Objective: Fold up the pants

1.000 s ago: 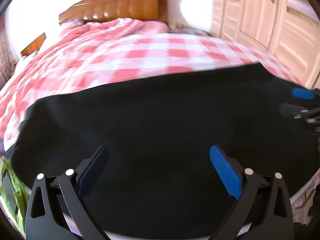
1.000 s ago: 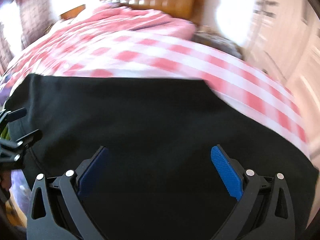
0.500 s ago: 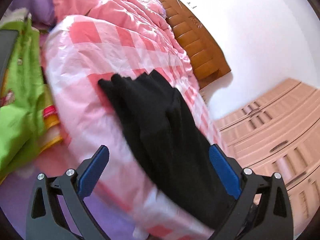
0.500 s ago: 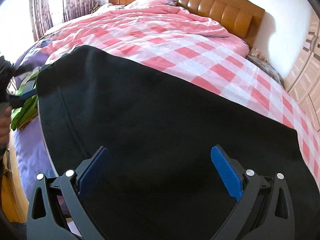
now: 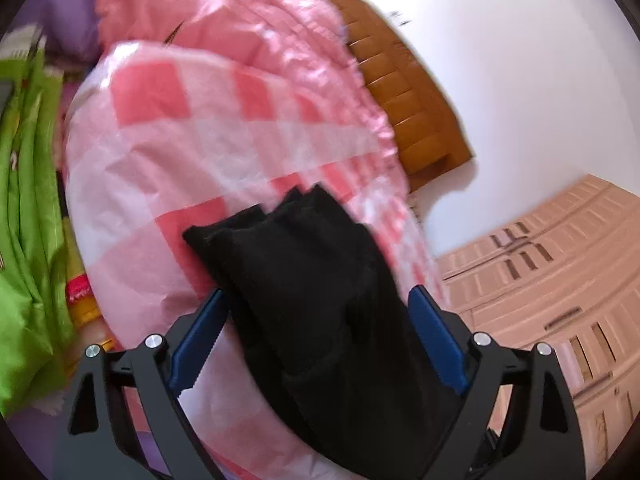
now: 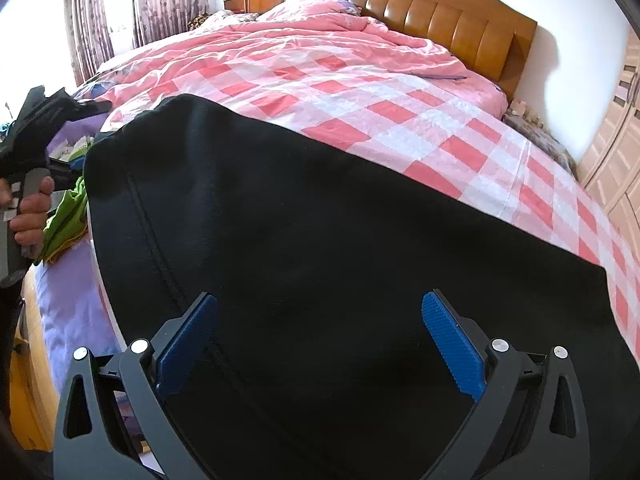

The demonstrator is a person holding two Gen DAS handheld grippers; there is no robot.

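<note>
Change: the left tool (image 5: pixel 316 312) has swung out to the end of the black pants (image 6: pixel 340 264) and rolled over, so its view now looks along the garment's edge instead of across it; the right tool (image 6: pixel 320 328) has eased back a little and shows more of the bed.
Left tool: wide but closing, the stacked black cloth edge (image 5: pixel 280 240) running between the blue pads (image 5: pixel 436 340); neither pad presses on it yet.
Right tool: spread wide above the dark fabric, gripping nothing.
Pants: laid flat across the near side of the pink checked duvet (image 6: pixel 360 88), one seam (image 6: pixel 148 216) running down toward the right tool's left pad.
Hand: at the left edge of the right view, a hand (image 6: pixel 30 212) wraps the left tool's grey handle.
Surroundings: wooden headboard (image 6: pixel 440 12) beyond, green cloth (image 5: pixel 28 240) beside the bed, wardrobe doors (image 5: pixel 560 280) to the right.
</note>
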